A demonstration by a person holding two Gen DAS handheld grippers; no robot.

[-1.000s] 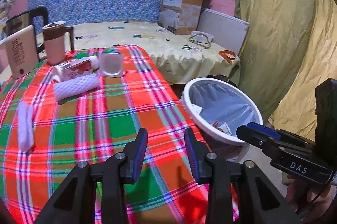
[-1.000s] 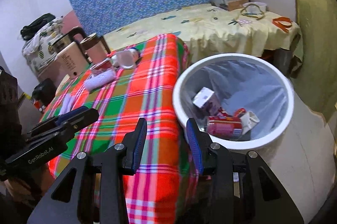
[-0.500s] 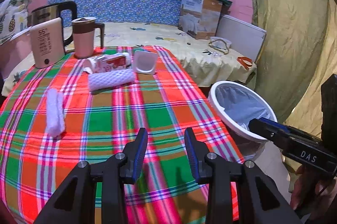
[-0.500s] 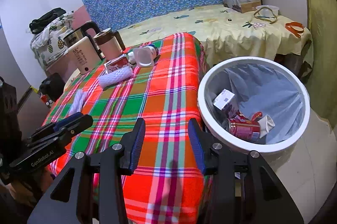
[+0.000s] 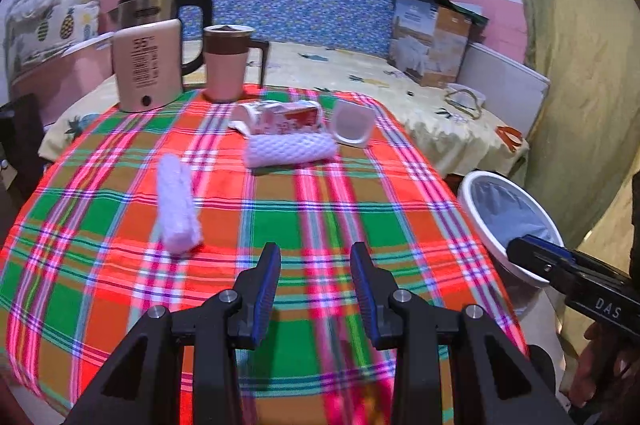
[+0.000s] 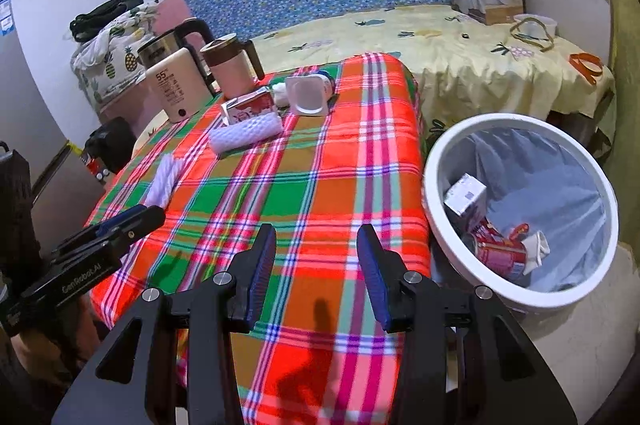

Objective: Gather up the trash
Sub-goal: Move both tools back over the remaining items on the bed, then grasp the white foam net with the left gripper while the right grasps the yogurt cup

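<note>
Both views swung from bin point(image 6: 520, 209) onto tablecloth point(image 5: 280, 209). I hold left gripper point(image 5: 316, 289), right gripper point(image 6: 316, 273) half-wide, empty. Next: foam roll point(image 5: 176, 201), left edge.

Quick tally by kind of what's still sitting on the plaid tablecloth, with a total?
White foam sleeves: 2, one near, one farther back
Red-and-white cartons: 1
White plastic cups lying on their side: 1
Kettles: 1
Lidded mugs: 1
Total: 6
</note>
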